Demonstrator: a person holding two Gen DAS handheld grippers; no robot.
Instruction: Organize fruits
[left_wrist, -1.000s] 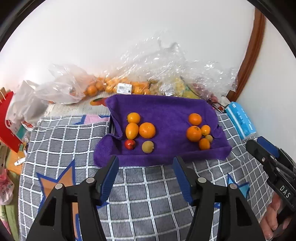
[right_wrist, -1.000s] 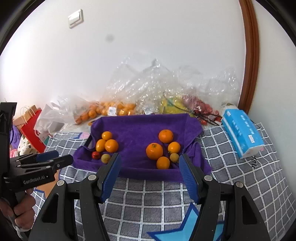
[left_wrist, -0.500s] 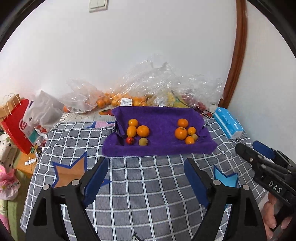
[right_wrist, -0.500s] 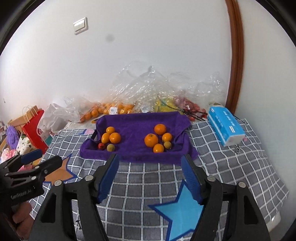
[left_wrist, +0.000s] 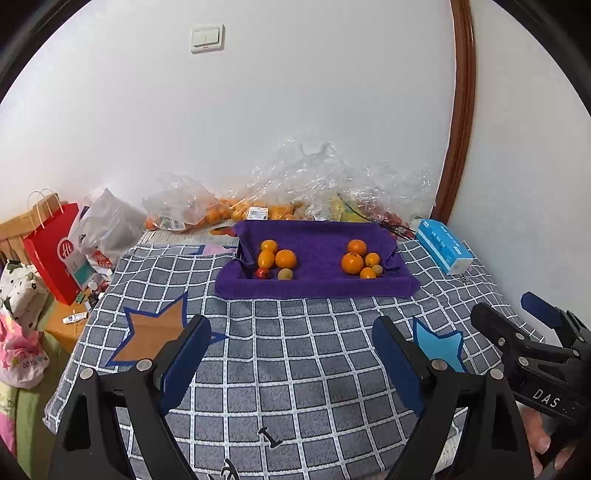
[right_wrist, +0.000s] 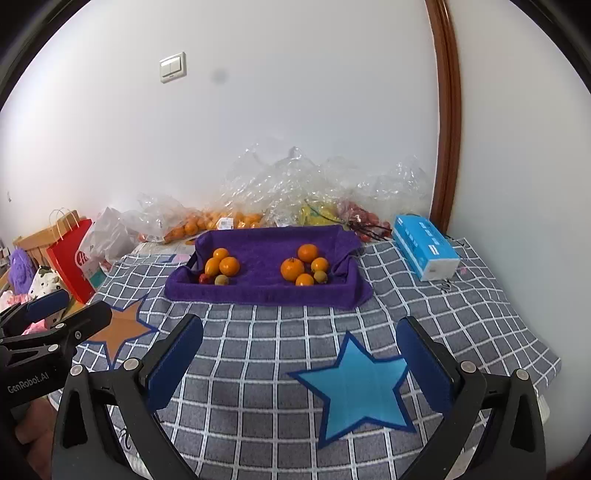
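Observation:
A purple towel-lined tray (left_wrist: 317, 284) (right_wrist: 258, 291) sits at the far side of the checked cloth. It holds two groups of fruit: a left group (left_wrist: 275, 258) (right_wrist: 221, 266) of oranges with a small red fruit and a greenish one, and a right group (left_wrist: 360, 262) (right_wrist: 304, 267) of oranges with a small greenish one. My left gripper (left_wrist: 291, 365) is open and empty, well short of the tray. My right gripper (right_wrist: 301, 362) is open and empty, also well back. Each gripper shows at the edge of the other's view.
Clear plastic bags of oranges and other fruit (left_wrist: 258, 210) (right_wrist: 236, 218) lie against the wall behind the tray. A blue tissue pack (left_wrist: 443, 249) (right_wrist: 424, 247) lies right of the tray. A red paper bag (left_wrist: 55, 251) (right_wrist: 74, 258) and clutter stand beyond the cloth's left edge.
Both grippers have pulled back from the tray and risen, so the tray looks smaller and farther. Both stay open and empty. The fruit has not moved.

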